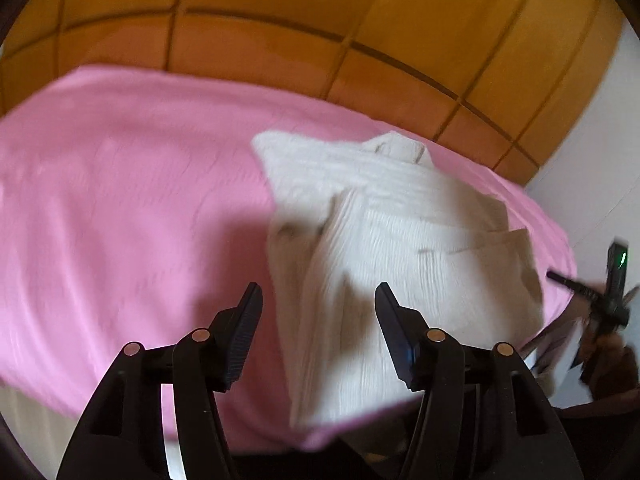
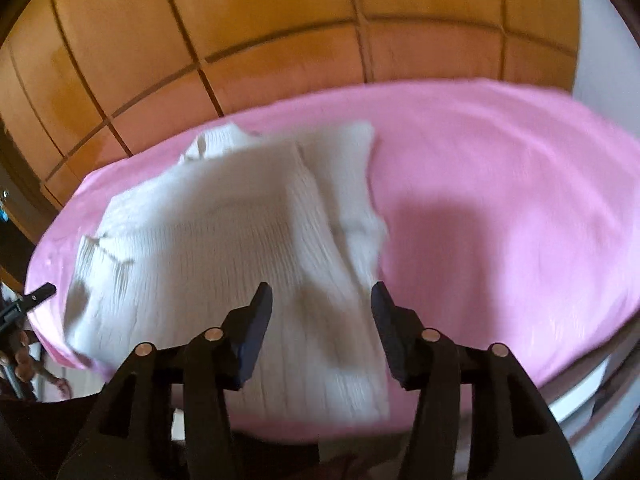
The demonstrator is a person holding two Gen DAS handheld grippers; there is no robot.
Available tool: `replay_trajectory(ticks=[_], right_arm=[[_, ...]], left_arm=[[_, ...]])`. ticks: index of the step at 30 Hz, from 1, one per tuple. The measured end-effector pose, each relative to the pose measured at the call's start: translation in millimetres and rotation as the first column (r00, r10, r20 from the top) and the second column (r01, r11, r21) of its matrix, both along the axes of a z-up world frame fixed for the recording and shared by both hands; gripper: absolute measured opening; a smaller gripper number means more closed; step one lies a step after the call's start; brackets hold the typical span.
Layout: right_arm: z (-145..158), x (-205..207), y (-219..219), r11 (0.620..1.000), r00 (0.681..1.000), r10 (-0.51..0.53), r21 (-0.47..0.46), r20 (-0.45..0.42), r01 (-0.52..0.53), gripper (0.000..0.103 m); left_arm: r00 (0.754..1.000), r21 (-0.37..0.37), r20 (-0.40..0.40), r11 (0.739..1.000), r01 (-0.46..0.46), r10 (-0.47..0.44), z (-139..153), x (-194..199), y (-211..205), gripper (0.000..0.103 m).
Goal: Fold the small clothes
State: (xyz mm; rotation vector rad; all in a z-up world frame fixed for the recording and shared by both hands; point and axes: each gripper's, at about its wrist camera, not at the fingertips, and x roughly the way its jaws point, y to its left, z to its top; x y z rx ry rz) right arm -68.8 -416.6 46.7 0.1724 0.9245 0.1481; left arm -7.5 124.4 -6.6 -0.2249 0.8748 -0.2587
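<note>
Behind our pink-covered bed [image 1: 120,184] runs an orange panelled wall [image 1: 280,20]. We have the cream ribbed garment [image 1: 380,232] partly folded, rumpled near the bed's front edge; squaring remains. Our left gripper [image 1: 319,300] and right gripper [image 2: 322,300] hover above it, jaws apart, holding nothing.

Cream ribbed garment [image 1: 400,232] [image 2: 224,240], small, collared. Lies rumpled and partly folded on the pink-covered surface [image 1: 120,200] [image 2: 500,220], one panel lapped over another.
</note>
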Motion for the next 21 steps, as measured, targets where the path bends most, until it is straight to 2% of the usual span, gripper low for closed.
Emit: replay_trajectory(ticks=[2, 4, 6, 8, 9, 11, 12, 14, 18, 21], right_arm=[[0.1, 18.5, 13.1, 0.999, 1.0, 0.012, -0.039, 0.025, -0.011, 0.056], [-7.5, 36.1, 22.6, 0.997, 0.999, 0.036, -0.063, 0.008, -0.035, 0.055], [-18.1, 49.8, 29.9, 0.992, 0.999, 0.031, -0.125, -0.016, -0.033, 0.049], [-29.6, 58.3, 32.9, 0.99, 0.998, 0.034, -0.133, -0.055, -0.041, 0.011], [-32.7, 59.6, 32.3, 0.99, 0.997, 0.034, -0.135, -0.069, -0.043, 0.008], [-28.6, 51.8, 28.9, 0.991, 0.997, 0.045, -0.121, -0.059, -0.052, 0.007], [-23.7, 46.8, 27.0, 0.992, 0.997, 0.053, -0.111, -0.05, -0.058, 0.007], [-10.1, 34.3, 24.5, 0.993, 0.998, 0.065, -0.099, -0.026, -0.067, 0.007], [23.7, 15.0, 13.3, 0.996, 0.996, 0.074, -0.042, 0.041, -0.073, 0.007], [51.3, 17.7, 3.3, 0.998, 0.993, 0.055, 0.002, 0.102, -0.055, 0.007]], left_arm=[[1.0, 0.033, 0.001, 0.999, 0.021, -0.021, -2.4, 10.4, -9.4, 0.057], [0.999, 0.039, -0.011, 0.998, 0.052, -0.052, -8.4, 22.6, -17.5, 0.057], [0.998, 0.057, -0.015, 0.997, 0.059, -0.058, -14.1, 33.9, -25.6, 0.057], [0.997, 0.054, -0.02, 0.996, 0.071, -0.07, -18.8, 43.8, -31.0, 0.056], [0.997, 0.057, -0.023, 0.996, 0.068, -0.067, -20.9, 45.7, -32.4, 0.051], [0.996, 0.058, -0.037, 0.995, 0.084, -0.082, -26.0, 47.3, -36.2, 0.012], [0.997, 0.068, -0.025, 0.995, 0.077, -0.076, -26.0, 44.6, -36.3, 0.007], [0.997, 0.05, 0.002, 0.996, 0.08, -0.081, -22.0, 36.9, -34.1, 0.006], [0.994, -0.042, 0.082, 0.996, 0.079, -0.075, 4.6, 13.5, -15.8, 0.005], [0.989, -0.087, 0.136, 0.994, 0.072, -0.06, 25.9, 8.4, -5.2, 0.005]])
